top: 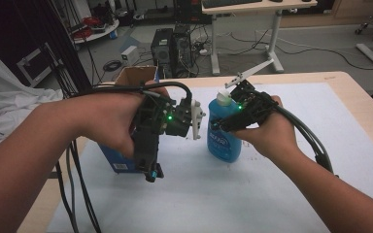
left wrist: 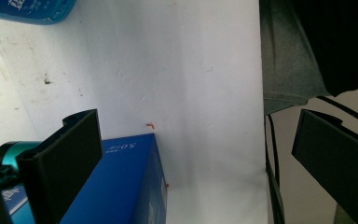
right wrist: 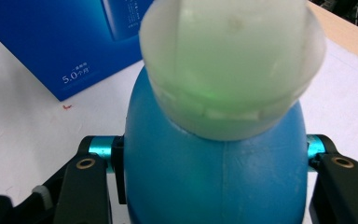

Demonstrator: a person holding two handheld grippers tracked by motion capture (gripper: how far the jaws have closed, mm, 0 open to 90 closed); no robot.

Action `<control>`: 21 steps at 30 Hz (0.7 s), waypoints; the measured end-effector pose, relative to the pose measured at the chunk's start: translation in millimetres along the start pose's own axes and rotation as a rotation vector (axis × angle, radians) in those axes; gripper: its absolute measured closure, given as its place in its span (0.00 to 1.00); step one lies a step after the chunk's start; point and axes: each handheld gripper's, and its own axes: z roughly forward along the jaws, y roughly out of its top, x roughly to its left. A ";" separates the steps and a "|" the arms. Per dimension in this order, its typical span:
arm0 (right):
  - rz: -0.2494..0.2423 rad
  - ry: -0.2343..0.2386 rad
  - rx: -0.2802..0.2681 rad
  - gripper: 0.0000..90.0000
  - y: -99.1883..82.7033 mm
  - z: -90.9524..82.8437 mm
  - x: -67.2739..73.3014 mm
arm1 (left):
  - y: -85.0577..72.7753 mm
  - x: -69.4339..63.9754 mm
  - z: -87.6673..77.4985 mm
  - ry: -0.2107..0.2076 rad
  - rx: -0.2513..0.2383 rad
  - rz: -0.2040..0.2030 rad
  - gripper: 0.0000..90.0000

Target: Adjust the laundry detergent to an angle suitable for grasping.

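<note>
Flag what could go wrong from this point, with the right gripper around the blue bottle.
The right gripper clamps the blue bottle's rounded shoulder, just under the white cap; the smooth curve might slip if lifted. The left gripper hangs open beside the bottle, above the blue box, so a careless move could knock either one.

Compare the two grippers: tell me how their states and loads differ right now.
The right gripper is clamped on the blue bottle, a jaw on each side of its body; the left gripper holds nothing, its jaws spread wide. The right gripper grips the bottle from the side; the left gripper points down beside the blue box. Both are hand-held, black, and trail cables.
</note>
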 end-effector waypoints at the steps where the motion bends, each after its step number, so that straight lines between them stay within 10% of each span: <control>1: 0.000 -0.001 0.000 0.44 0.0 0.0 0.0 | 0.1 -0.1 0.3 -0.002 -0.001 -0.002 0.02; 13: -0.005 0.003 0.007 0.46 0.0 -2.0 -4.3 | 2.7 0.9 1.5 -0.007 0.005 0.001 0.02; 21: -0.099 0.047 0.000 0.46 0.9 -17.5 -10.2 | 5.5 1.1 1.5 -0.008 0.016 -0.005 0.02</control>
